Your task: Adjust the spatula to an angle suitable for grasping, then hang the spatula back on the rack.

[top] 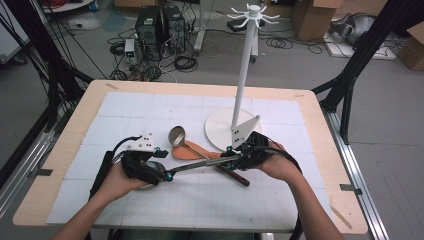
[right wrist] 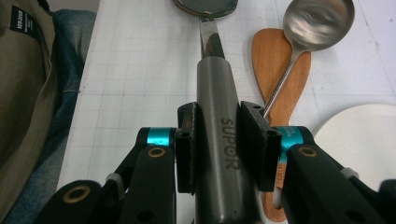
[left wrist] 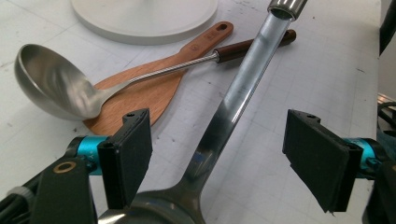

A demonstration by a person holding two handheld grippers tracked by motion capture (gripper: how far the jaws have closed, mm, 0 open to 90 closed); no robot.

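A large steel spoon (top: pixel 200 164) with a thick handle marked SUPOR (right wrist: pixel 212 79) lies level above the table between both hands. My right gripper (right wrist: pixel 219 116) is shut on that handle, pads pressing both sides; in the high view it (top: pixel 230 162) sits in front of the stand. My left gripper (left wrist: pixel 219 140) is open, its pads standing apart on either side of the spoon's narrow neck (left wrist: pixel 243 79), just above the bowl. The left gripper (top: pixel 167 175) is at the spoon's bowl end in the high view.
A smaller steel ladle (top: pixel 176 135) with a dark handle rests across a wooden spatula (top: pixel 187 152) on the white gridded mat. A white stand with a round base (top: pixel 220 132) and a tall hooked pole (top: pixel 245 70) rises behind them. The person's clothing (right wrist: pixel 32 93) is at the table's near edge.
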